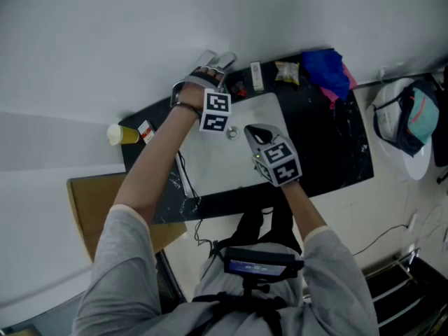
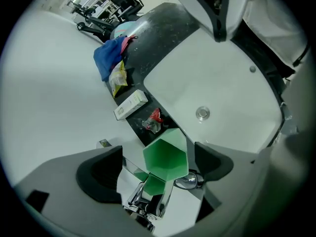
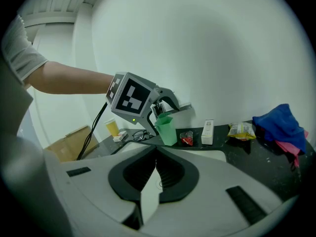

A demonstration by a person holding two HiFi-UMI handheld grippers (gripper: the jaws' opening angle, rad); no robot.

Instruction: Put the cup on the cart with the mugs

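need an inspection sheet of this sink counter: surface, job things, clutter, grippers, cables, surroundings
surface: black marbled counter with a white sink set in it
job's things: green cup upright behind the sink by the tap; cart and mugs not seen
clutter: glasses, red wrapper, white box, snack packet, blue cloth, yellow cup
grippers: left gripper jaws open around the green cup, not pressing; right gripper jaws shut, empty, above the sink
cables: black cable from the left gripper down across the counter
surroundings: white wall, cardboard box at left, bag at right
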